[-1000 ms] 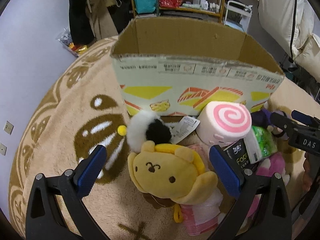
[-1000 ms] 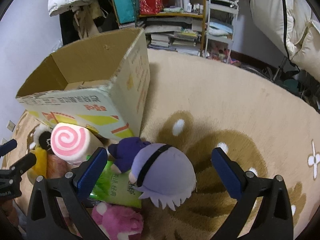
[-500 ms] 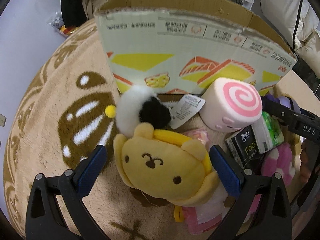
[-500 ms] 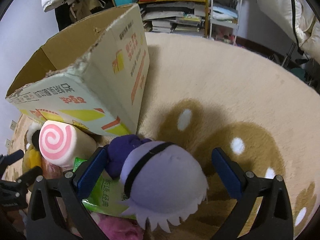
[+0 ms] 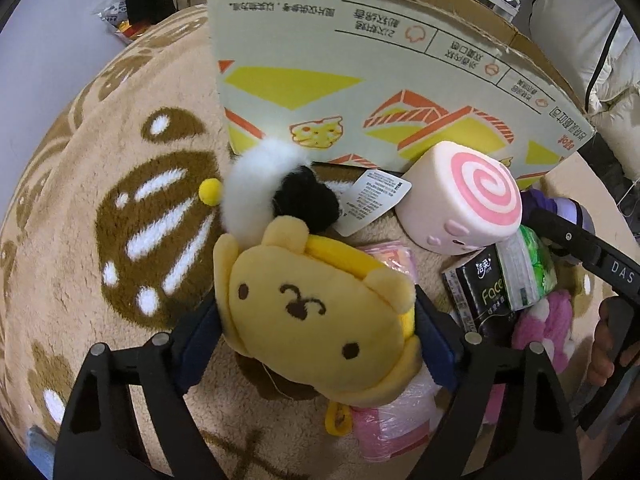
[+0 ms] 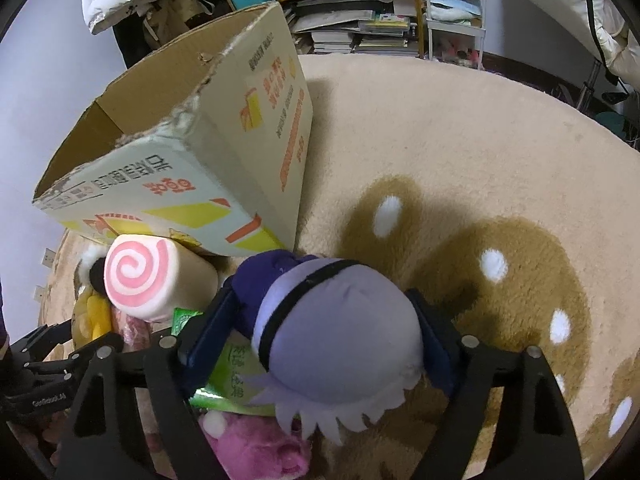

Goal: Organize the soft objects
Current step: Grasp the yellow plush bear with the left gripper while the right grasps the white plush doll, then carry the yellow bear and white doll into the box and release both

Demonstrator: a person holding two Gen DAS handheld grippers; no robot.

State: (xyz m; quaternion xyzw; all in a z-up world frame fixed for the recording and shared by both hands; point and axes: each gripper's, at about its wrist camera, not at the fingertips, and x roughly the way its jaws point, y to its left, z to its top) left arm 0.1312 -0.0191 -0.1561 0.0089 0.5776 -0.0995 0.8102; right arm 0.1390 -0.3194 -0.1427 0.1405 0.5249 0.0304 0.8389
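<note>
Yellow dog plush [image 5: 316, 316] squeezed between the pads of the left gripper [image 5: 318, 340], jaws closed in on both sides of its head, down on the rug [image 5: 80, 200] in front of the cardboard box [image 5: 384, 92]. Purple plush [image 6: 340, 344] pinched the same way by the right gripper [image 6: 320, 348], right at the box corner. Behind the dog: black-and-white fluffy toy [image 5: 272, 196], pink swirl roll [image 5: 464, 200] touching the box. Beside that: black tissue pack [image 5: 480, 296], green pack [image 6: 228, 372], magenta plush [image 6: 256, 444]. Bookshelf [image 6: 356, 12] way at the back.
</note>
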